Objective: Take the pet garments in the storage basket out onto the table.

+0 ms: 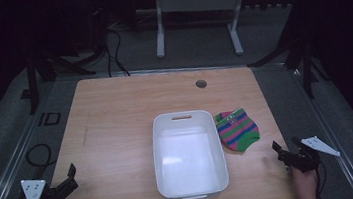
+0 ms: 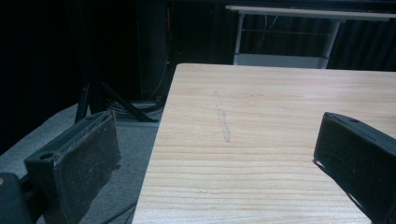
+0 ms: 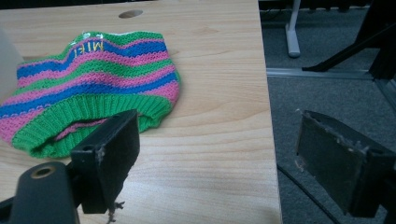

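At the centre of the wooden worktop (image 1: 116,116) sits an empty white tub (image 1: 188,153), with a striped green, pink and blue sock (image 1: 237,129) lying just beside its right wall. The left gripper (image 1: 71,176) rests at the lower left of the frame, jaws spread and holding nothing. The right gripper (image 1: 277,151) sits at the lower right, jaws likewise spread, pointed toward the sock's green cuff (image 3: 88,116).
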`<state>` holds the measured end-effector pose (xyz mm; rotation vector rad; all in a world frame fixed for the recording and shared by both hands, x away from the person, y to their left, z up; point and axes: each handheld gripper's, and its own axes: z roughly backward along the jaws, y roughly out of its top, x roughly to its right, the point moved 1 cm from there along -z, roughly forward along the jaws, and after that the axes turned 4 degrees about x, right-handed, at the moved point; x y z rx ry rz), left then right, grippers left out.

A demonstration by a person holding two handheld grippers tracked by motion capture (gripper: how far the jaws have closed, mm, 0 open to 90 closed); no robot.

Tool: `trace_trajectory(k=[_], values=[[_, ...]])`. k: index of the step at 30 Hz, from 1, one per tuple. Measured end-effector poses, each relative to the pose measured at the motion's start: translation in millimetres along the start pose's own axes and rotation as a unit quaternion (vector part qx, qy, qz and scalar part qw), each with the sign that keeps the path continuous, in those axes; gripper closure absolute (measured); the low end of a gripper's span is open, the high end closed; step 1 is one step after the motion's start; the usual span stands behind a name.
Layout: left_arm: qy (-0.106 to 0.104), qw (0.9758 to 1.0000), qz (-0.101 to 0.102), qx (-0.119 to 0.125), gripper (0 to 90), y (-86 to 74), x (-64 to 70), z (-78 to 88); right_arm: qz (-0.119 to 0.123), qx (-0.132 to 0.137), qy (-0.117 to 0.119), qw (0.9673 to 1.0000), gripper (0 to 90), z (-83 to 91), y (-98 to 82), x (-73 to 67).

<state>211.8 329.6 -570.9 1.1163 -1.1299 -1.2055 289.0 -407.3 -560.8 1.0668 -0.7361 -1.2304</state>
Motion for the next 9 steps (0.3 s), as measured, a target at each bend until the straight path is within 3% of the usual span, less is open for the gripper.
trace_trajectory(k=[9], values=[[-0.001, 1.0000, 0.000, 0.000, 0.9, 0.0, 0.0, 0.0, -0.006, -0.003, -0.001, 1.0000, 13.4, -0.2, -0.1, 0.8]])
